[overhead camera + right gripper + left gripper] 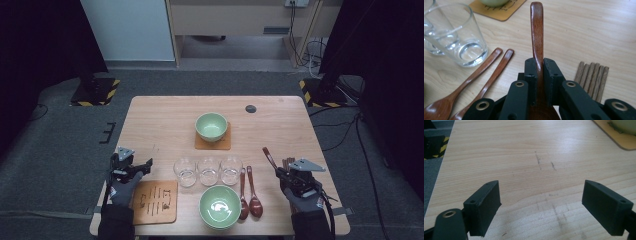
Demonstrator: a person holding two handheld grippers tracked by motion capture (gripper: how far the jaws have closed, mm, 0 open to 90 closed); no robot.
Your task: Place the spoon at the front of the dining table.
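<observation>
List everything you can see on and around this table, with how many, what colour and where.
Table: one, light wood, centre.
Bowls: two, green; far bowl on a coaster, near bowl at the front edge.
Coasters: two, tan; one under the far bowl, one bare at front left.
Glasses: three, clear, in a row mid-table; left, middle, right.
Spoons on the table: two, brown wood, right of the near bowl.
Held spoon: one, brown wood, in the right gripper.
Sticks: a brown bundle lying at right.
Left gripper: black, open, above bare table at front left.
Right gripper: black, shut on the held spoon.
Hands: two, gloved grey; left, right.
</observation>
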